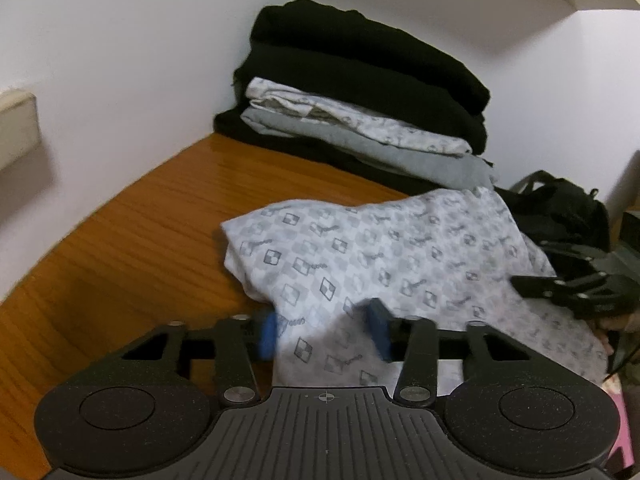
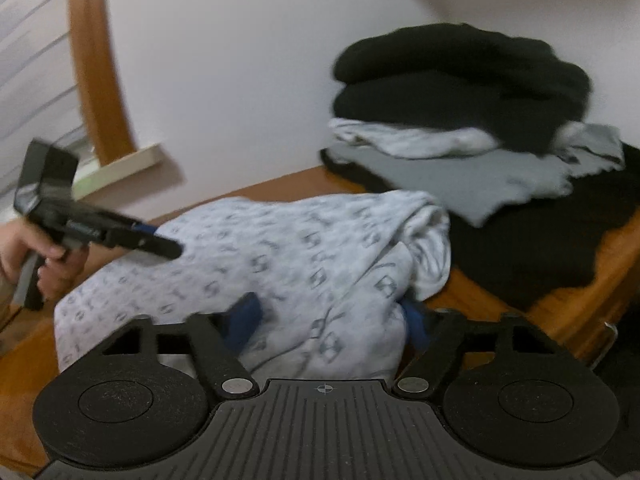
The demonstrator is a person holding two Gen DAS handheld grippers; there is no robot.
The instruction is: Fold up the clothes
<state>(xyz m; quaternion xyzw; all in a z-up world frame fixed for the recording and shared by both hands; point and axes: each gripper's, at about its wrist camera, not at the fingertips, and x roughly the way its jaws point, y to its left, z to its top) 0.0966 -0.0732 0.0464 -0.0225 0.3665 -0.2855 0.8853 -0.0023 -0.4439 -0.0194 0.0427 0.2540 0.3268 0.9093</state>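
A white patterned garment (image 1: 400, 264) lies bunched at centre frame on the wooden desk (image 1: 132, 240). Both tongs are spread apart, blue pads straddling its near edge: left tongs (image 1: 324, 334) low centre, right tongs (image 2: 332, 320) likewise. At the right view's left edge, a hand (image 2: 24, 252) grips the left tool's handle. A folded stack (image 1: 360, 92) sits upper right.

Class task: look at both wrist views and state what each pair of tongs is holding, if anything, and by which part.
Neither clearly holds anything. The left tongs and right tongs stand open around the near edge of the patterned garment, not visibly clamped on it.
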